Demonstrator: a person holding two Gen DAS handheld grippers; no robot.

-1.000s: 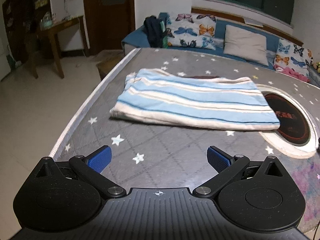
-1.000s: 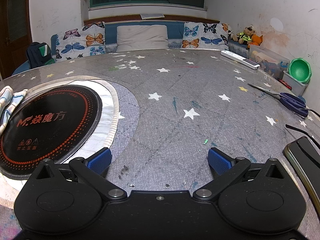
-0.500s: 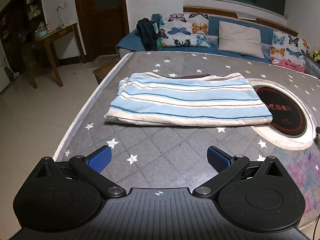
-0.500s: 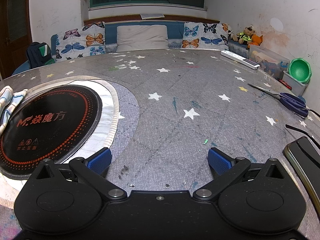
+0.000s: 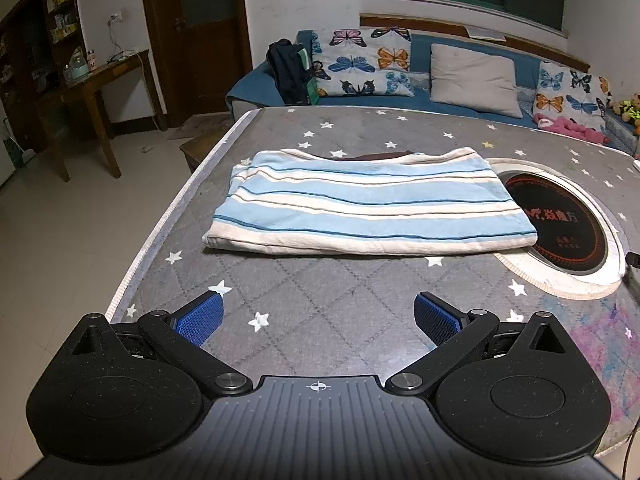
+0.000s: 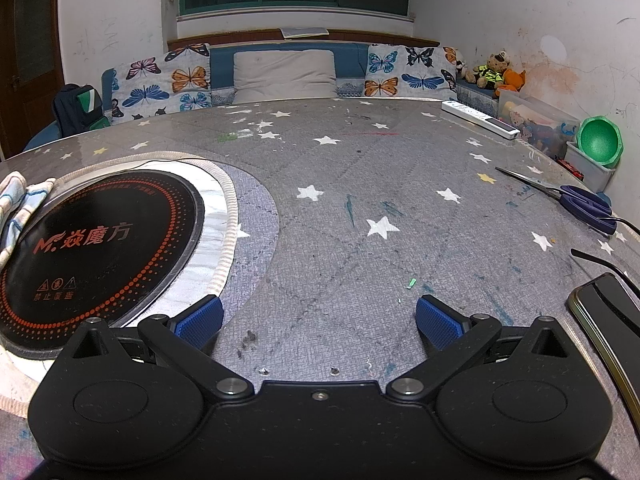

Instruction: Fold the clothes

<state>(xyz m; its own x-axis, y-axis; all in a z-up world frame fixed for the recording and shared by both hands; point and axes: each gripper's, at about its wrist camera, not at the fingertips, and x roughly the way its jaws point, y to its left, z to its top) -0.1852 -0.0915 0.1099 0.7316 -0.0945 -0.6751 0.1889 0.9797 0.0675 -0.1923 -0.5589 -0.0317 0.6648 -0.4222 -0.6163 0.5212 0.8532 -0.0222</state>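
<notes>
Striped garment [image 5: 372, 204]: one item, soft fabric, horizontal bands of light blue and cream with thin dark-blue and brown lines. State: folded into a flat, wide rectangle, several layers thick at the near edge; a dark brown strip shows at its far edge. Pose: lying flat, long side across the left wrist view, at 12 o'clock from the camera. Its 3 o'clock end overlaps a round black plate's rim. In the right wrist view, only a corner [image 6: 20, 200] shows, at 9 o'clock.
</notes>
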